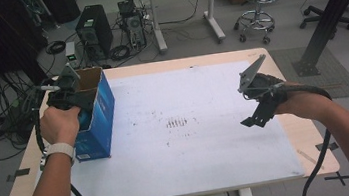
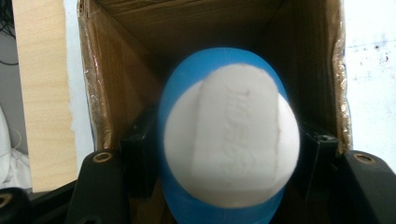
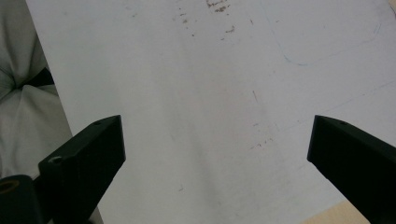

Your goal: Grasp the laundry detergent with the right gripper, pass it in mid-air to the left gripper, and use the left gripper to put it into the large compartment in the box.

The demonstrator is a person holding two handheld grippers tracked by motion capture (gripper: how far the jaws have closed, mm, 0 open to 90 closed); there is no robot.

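Clamping a blue and white rounded object (image 2: 229, 144) between its two black jaws, the left gripper (image 2: 229, 158) presses on that object from both sides; the pads meet its flanks, and the object bulges toward the camera between them. Its white face carries a raised central band, and a blue shell shows around the rim and below. What the object is cannot be told from these views.

Behind and around the held object rise the brown inner walls of an open cardboard box (image 2: 126, 70), so the jaws and their load sit at the mouth of the box. In the high view the same box (image 1: 97, 112) stands upright near the left edge of the table, blue on the outside, with the left gripper (image 1: 69, 98) and the hand that bears it at its open top.

The right gripper (image 3: 217, 140) holds its jaws wide apart with nothing between them; a white sheet (image 3: 210, 93) with faint marks lies beneath. In the high view the right gripper (image 1: 255, 116) hangs above the right part of this sheet (image 1: 193, 141), well apart from the box. The sheet covers most of the wooden table (image 1: 309, 147).
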